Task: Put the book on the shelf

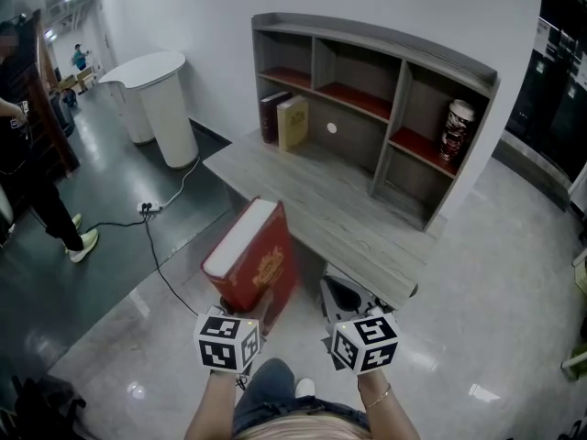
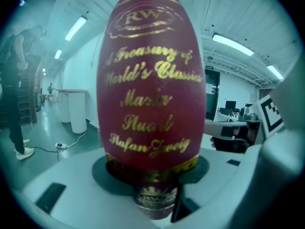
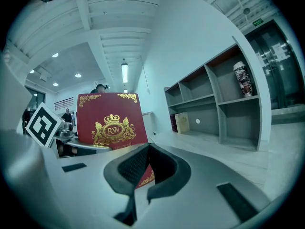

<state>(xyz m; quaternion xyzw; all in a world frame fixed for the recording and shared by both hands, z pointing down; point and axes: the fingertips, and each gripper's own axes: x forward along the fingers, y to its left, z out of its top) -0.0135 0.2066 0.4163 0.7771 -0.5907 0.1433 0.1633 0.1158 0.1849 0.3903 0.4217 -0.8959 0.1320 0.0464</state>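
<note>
So the red book (image 1: 252, 259) is in the left gripper (image 1: 240, 305), not on the shelf (image 1: 385, 71) yet. The jaws are clamped on the bottom end of it, spread fairly wide because it's a thick hardback. In the left gripper view the book (image 2: 151, 80) stands straight up out of the left gripper (image 2: 155, 194) with its spine facing the camera, gold lettering filling most of the picture.

From the head view the book sticks up and away from the person, leaning a bit, with the page edge showing on top. It's hanging in the air just in front of the near edge of the grey desk (image 1: 339, 209), towards the desk's left end. The shelf unit sits at the back of that desk, well apart from the book.

The right gripper (image 1: 341, 299) is just beside the book on its right, not touching it. In its own view the right gripper (image 3: 147, 149) has its jaws closed tip to tip with nothing in them, and the book's front cover (image 3: 110, 120) with the gold crest shows behind on the left.

On the shelf, two books (image 1: 285, 120) stand in the lower left bay and a patterned can (image 1: 456, 128) is in a right bay.
</note>
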